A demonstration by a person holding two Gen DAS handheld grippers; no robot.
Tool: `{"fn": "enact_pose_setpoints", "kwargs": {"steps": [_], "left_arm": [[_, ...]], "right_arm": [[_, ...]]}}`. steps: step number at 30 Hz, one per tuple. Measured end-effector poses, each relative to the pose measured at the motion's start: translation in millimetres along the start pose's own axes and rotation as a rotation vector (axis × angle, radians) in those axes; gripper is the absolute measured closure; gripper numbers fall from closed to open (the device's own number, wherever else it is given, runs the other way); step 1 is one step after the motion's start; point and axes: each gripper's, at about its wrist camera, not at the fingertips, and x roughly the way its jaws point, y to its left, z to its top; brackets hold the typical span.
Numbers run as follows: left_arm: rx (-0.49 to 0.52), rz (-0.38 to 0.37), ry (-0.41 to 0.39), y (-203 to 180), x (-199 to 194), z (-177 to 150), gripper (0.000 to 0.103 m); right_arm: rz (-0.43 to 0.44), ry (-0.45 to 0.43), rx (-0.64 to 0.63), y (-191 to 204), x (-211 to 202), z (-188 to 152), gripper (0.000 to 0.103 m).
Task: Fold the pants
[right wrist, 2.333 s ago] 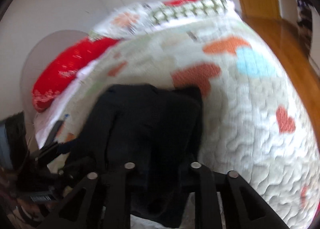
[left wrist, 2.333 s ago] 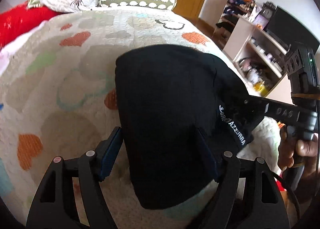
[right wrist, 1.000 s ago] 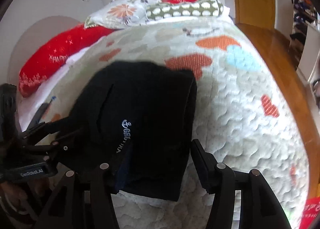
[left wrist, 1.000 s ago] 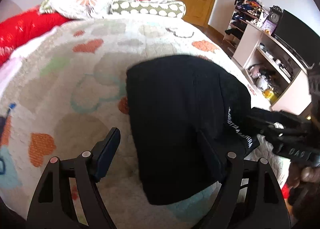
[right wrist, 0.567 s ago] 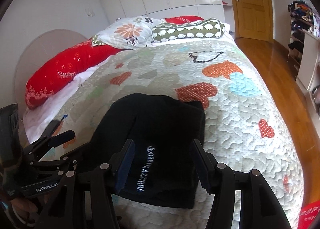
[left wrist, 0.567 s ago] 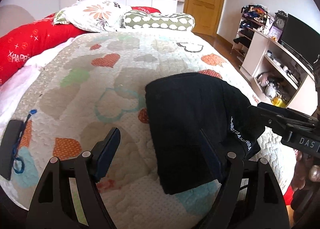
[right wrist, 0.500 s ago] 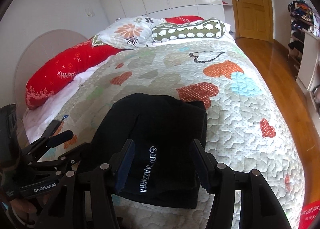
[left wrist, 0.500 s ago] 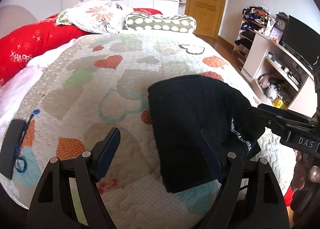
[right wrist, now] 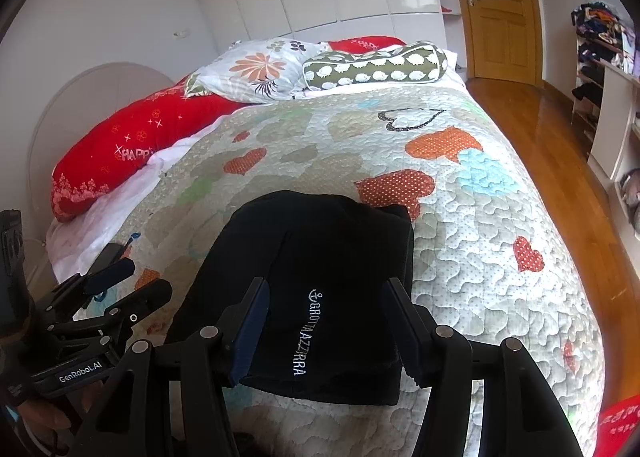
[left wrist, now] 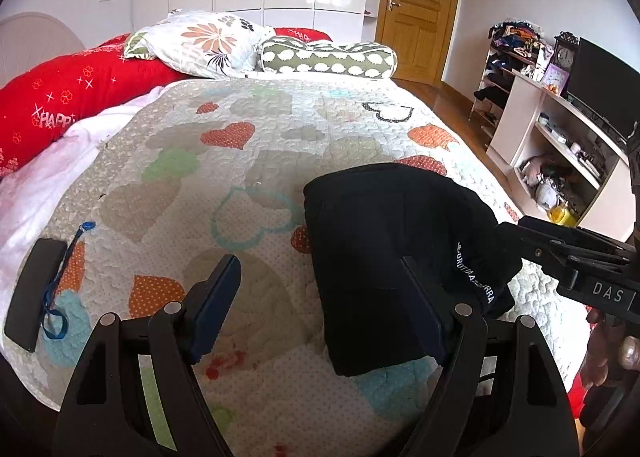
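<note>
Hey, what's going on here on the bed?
A person with a gripper in each hand is folding black pants on a heart-patterned quilt. The pants lie in a compact folded bundle near the bed's foot. The left gripper and right gripper both have open jaws and grip nothing.

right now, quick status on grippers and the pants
Left gripper open, empty. Right gripper open, clear of cloth. Black pants folded into a compact stack on the quilt. Nothing in the way.
</note>
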Motion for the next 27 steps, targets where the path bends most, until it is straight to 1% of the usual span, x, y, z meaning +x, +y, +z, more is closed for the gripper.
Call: {"fn": "enact_pose_setpoints", "kwargs": {"steps": [4, 16, 18, 21, 24, 27], "left_arm": [[-0.003, 0.000, 0.002, 0.2, 1.0, 0.0, 0.023], [-0.020, -0.005, 0.023, 1.5, 9.7, -3.2, 0.023], [-0.032, -0.018, 0.028, 4.1, 12.5, -3.3, 0.023], [-0.072, -0.063, 0.043, 10.8, 18.1, -3.0, 0.023], [-0.095, -0.097, 0.059, 13.5, 25.7, -1.5, 0.023], [-0.112, -0.125, 0.082, 13.9, 35.1, -0.2, 0.023]], "right_arm": [[0.002, 0.004, -0.010, 1.2, 0.4, -1.2, 0.046], [-0.001, 0.040, 0.019, -8.5, 9.2, -5.1, 0.046], [-0.007, 0.045, 0.021, -10.2, 11.4, -5.4, 0.046], [-0.020, 0.049, 0.033, -17.6, 15.1, -5.5, 0.046], [-0.029, 0.048, 0.072, -31.4, 21.0, -5.3, 0.046], [-0.021, 0.068, 0.101, -42.3, 29.9, -6.2, 0.046]]}}
